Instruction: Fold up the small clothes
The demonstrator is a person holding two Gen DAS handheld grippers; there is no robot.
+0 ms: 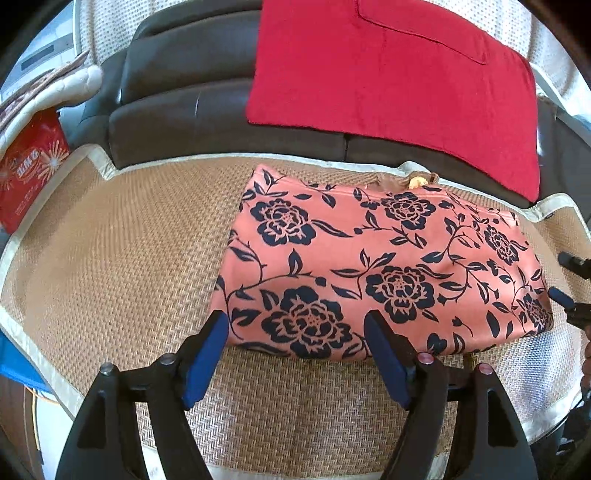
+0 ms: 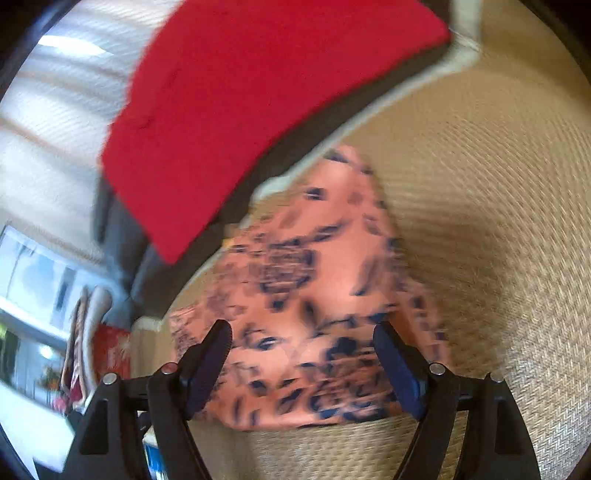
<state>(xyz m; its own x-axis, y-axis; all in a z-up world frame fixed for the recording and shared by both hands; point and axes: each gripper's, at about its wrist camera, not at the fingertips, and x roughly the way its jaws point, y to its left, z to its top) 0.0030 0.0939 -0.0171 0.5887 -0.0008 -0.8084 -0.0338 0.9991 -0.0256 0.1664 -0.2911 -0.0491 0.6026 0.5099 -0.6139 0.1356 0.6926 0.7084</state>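
Woven mat [image 1: 122,236] on dark sofa [image 1: 184,110], one folded floral garment [image 1: 369,266], one red cloth [image 1: 388,81], two grippers, left gripper [image 1: 295,354] and right gripper [image 2: 303,365], jaws apart, empty.

Below me lies a woven straw-coloured mat [image 1: 122,236] with a pale cloth border, spread over the seat of a dark leather sofa [image 1: 184,92]. The sofa's padded back rises behind it, and a white textured cover [image 1: 107,22] drapes over its top. To my left a red printed box [image 1: 29,173] stands beside a pale quilted cushion [image 1: 62,88]. Further left, my blurred right view shows bright daylight through what may be a window [image 2: 33,273].
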